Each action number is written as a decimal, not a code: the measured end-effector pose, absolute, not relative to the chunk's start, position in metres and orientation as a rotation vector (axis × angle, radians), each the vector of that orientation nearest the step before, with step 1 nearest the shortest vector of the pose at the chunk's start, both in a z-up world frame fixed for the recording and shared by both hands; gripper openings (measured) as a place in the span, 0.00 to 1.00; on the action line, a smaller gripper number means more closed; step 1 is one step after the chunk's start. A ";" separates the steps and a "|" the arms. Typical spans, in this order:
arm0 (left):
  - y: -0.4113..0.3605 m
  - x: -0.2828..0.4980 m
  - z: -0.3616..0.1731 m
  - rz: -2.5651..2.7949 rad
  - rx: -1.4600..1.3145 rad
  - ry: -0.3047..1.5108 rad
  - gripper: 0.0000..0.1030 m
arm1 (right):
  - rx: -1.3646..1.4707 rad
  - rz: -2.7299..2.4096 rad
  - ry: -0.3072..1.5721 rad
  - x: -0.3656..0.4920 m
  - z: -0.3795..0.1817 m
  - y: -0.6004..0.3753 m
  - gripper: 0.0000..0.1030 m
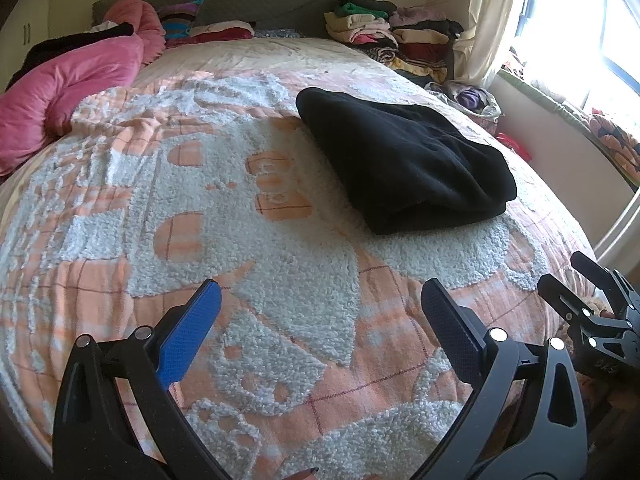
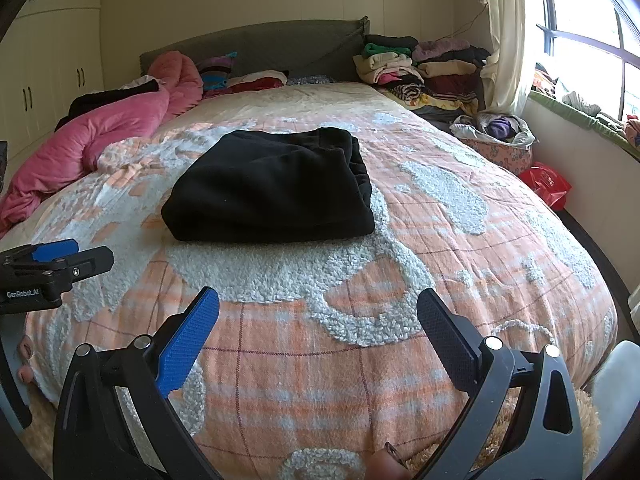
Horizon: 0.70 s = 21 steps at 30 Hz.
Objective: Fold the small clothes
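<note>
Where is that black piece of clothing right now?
The folded black garment lies on the orange-and-white bedspread, mid-bed in the right wrist view and right of centre in the left, ahead of both open grippers, touching neither.

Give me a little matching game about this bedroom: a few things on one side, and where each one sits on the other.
Things:
1. black folded garment
2. pink quilt
3. pile of folded clothes
4. red bag

Places:
A. far right corner by the headboard
B. on the floor right of the bed
C. middle of the bed
D. left edge of the bed

Pairs: 1-C, 2-D, 3-A, 4-B
</note>
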State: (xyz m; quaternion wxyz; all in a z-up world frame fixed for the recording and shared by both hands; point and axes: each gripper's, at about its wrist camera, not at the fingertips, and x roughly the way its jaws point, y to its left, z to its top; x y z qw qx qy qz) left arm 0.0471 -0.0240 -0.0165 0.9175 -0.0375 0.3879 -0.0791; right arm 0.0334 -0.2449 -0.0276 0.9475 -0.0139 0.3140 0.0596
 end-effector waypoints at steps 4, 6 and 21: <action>-0.025 0.046 -0.016 -0.155 -0.065 0.798 0.91 | -0.029 0.119 0.642 0.033 -0.029 -0.246 0.96; -0.024 0.047 -0.016 -0.155 -0.065 0.801 0.91 | -0.027 0.117 0.643 0.034 -0.029 -0.246 0.96; 0.184 0.065 -0.008 0.227 -0.322 0.819 0.91 | 0.246 -0.558 0.586 0.002 0.002 -0.471 0.96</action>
